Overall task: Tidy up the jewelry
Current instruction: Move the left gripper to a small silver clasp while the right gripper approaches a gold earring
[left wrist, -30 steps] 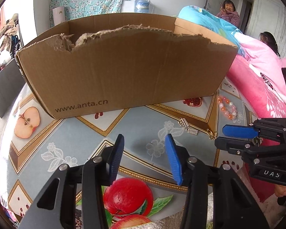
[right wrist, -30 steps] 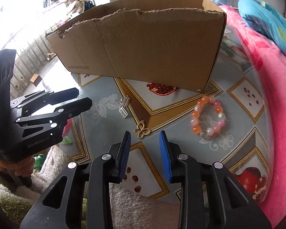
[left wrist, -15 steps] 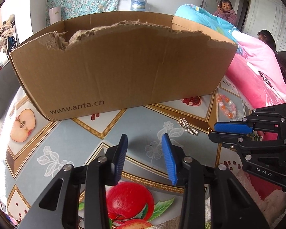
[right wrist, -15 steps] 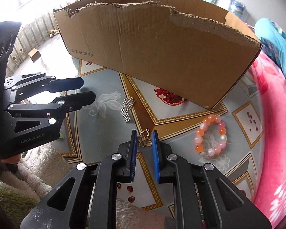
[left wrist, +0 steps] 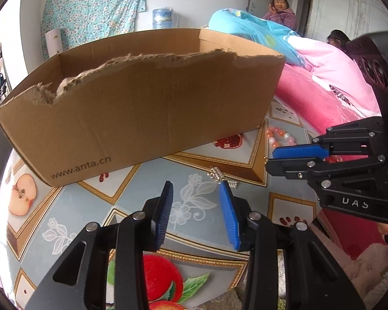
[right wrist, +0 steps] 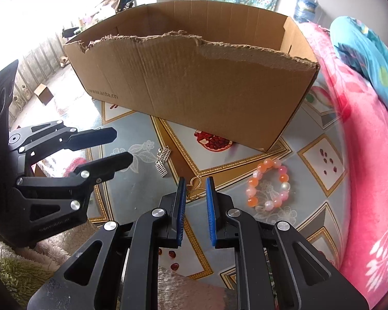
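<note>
A small gold pendant [right wrist: 194, 186] lies on the fruit-print tablecloth [right wrist: 132, 193] between the tips of my right gripper [right wrist: 196, 179]. Its jaws stand narrow, and a sliver of gap still shows beside the pendant. Two silver comb-shaped charms [right wrist: 163, 160] lie just left of it, also in the left wrist view as charms [left wrist: 221, 178]. A pink and orange bead bracelet [right wrist: 269, 186] lies to the right. My left gripper [left wrist: 195, 186] hovers open over the cloth with nothing between its fingers. The torn cardboard box [right wrist: 194, 82] stands behind the jewelry.
The right gripper [left wrist: 270, 159] reaches in from the right of the left wrist view, close to the left gripper [right wrist: 124, 146]. A pink blanket [right wrist: 362, 129] borders the table on the right. Fleece covers the near edge. Two people [left wrist: 279, 7] sit far behind.
My right gripper's jaws narrowed and its tips came forward around the gold pendant. The left gripper's jaws narrowed a little and it rolled slightly.
</note>
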The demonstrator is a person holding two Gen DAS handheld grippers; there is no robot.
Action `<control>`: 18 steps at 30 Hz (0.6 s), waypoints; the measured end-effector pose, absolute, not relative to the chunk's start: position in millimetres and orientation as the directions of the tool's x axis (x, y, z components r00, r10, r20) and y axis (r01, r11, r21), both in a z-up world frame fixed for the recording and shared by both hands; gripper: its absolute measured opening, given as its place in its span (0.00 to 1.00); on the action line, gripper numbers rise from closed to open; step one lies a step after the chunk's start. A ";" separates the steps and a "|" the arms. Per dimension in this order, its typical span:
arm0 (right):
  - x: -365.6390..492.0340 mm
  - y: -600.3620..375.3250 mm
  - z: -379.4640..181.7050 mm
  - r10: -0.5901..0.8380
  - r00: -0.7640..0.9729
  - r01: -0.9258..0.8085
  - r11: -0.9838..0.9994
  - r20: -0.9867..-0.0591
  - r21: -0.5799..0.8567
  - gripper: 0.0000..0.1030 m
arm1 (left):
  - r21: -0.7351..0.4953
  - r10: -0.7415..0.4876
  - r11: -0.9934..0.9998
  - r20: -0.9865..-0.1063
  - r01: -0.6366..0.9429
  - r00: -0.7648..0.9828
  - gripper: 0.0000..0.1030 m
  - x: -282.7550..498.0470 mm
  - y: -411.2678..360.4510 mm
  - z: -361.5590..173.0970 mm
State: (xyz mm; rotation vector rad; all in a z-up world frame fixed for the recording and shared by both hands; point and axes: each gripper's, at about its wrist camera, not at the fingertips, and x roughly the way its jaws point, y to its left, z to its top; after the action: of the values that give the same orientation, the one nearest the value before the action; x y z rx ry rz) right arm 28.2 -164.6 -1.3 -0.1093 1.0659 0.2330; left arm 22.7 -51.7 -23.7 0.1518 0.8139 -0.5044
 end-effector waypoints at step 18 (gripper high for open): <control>27.9 -177.2 -4.9 0.181 0.474 -0.209 0.974 -0.862 0.090 0.13 | 0.042 -0.331 0.823 -0.775 0.566 0.538 0.16 29.6 -101.4 -37.8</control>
State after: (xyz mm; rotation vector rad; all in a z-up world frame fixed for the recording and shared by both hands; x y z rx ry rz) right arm 27.9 -177.2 -4.9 -0.0286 1.0507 0.2386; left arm 29.6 -101.4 -37.8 0.3054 0.8475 -0.5432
